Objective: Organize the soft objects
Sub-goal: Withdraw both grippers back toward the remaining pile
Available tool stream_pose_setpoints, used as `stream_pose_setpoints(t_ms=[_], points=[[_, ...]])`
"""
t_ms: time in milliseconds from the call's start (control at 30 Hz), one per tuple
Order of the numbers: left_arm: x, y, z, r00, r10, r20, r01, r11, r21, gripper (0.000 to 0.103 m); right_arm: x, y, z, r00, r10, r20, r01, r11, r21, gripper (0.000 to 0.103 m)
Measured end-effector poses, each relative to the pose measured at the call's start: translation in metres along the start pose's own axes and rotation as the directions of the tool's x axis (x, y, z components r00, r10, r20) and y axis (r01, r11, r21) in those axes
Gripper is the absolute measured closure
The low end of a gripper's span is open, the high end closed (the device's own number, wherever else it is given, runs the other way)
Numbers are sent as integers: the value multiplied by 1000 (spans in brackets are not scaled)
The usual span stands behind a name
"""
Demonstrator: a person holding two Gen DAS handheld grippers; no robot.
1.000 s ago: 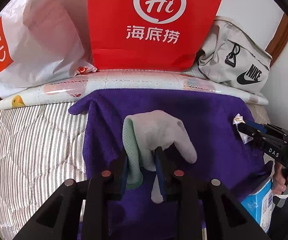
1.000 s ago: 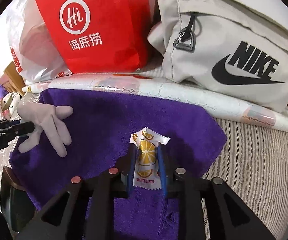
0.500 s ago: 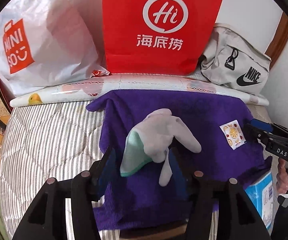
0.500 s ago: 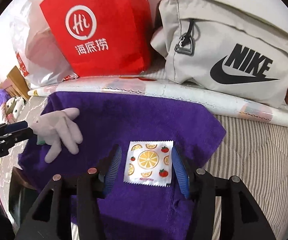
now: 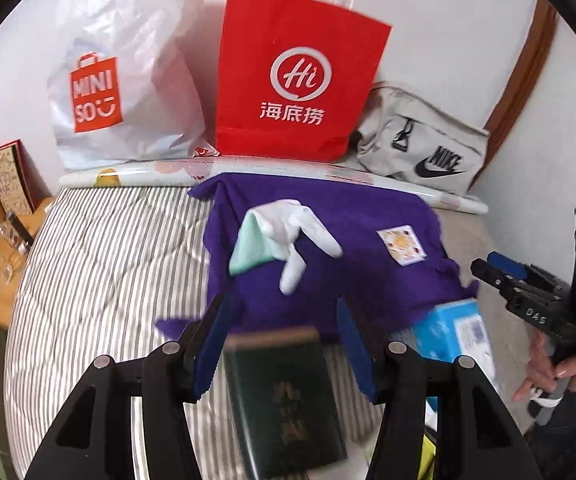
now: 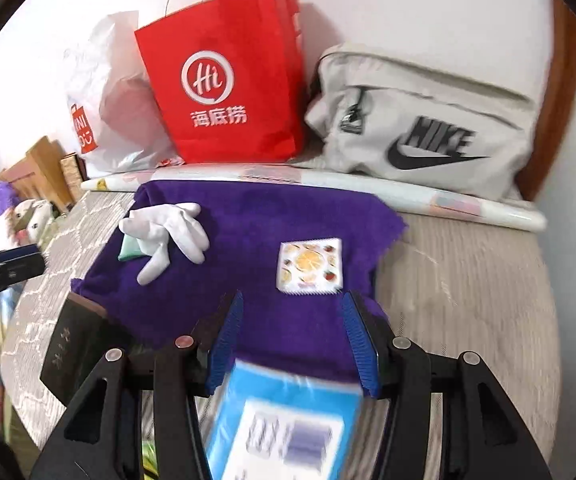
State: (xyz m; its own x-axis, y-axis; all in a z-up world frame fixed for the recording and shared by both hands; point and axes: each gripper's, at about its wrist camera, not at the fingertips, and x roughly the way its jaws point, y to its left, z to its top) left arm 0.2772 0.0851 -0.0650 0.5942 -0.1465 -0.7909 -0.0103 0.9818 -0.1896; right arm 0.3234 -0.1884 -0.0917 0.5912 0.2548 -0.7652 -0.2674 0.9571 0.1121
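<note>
While both grippers hang w/ jaws apart & nothing between them, left gripper (image 5: 283, 344) and right gripper (image 6: 292, 340) sit back from the purple towel (image 5: 368, 216) on the bed; white glove (image 5: 292, 232) & fruit-print packet (image 6: 310, 266) lie on it, well apart.

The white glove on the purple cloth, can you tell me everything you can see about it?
The white glove looks soft and thin, like cotton, with a mint-green cuff. It lies limp and a bit crumpled on the purple cloth, towards its left side, fingers splayed out in different directions. Only the cloth touches it. Neither gripper holds it; the left gripper is open, nearer the camera. The fruit-print packet lies apart, to its right.
</note>
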Motion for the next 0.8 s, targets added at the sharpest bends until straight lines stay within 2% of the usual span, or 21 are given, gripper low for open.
stream_pose_setpoints(t_ms=[133, 300, 367, 533, 667, 800], points=[[-25, -6, -28, 1000, -7, 2, 7, 1000, 21, 50, -27, 2, -29, 999, 49, 12, -50, 998, 29, 51], [-45, -10, -64, 1000, -20, -23, 21, 999, 39, 50, -59, 14, -65, 998, 36, 42, -36, 999, 11, 49], [-51, -13, -80, 999, -35, -37, 37, 998, 50, 50, -67, 20, -81, 998, 54, 41, -54, 998, 7, 48], [-59, -22, -110, 998, -46, -36, 48, 997, 61, 50, -74, 29, -114, 995, 98, 28, -98, 995, 8, 48], [-57, -23, -130, 997, -56, -45, 58, 997, 42, 50, -76, 43, -134, 991, 131, 32, -129, 991, -34, 48], [-51, -24, -141, 996, -68, -58, 70, 997, 37, 50, -72, 61, -141, 993, 116, 31, -112, 988, -107, 48]])
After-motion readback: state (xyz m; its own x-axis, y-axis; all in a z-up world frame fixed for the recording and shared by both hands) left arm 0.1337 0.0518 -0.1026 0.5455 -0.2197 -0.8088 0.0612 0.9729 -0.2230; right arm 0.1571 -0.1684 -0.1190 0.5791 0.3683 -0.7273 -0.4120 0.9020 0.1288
